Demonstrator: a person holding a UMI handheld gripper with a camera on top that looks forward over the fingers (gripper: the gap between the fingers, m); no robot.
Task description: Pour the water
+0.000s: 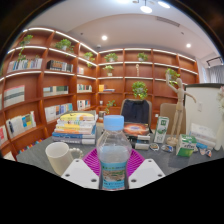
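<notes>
A clear plastic water bottle (114, 155) with a light blue cap and a pale label stands upright between my fingers. My gripper (114, 163) is shut on the bottle, with the magenta pads (93, 161) pressing against its sides at label height. A white paper cup (59, 157) stands on the table to the left of the bottle, just beyond my left finger. The bottle's base is hidden below the fingers.
A stack of books (75, 126) lies behind the cup. Small boxes and a phone-like device (161, 129) crowd the table at the back right, beside a wooden figure (178, 105). Bookshelves (40, 85) line the walls beyond.
</notes>
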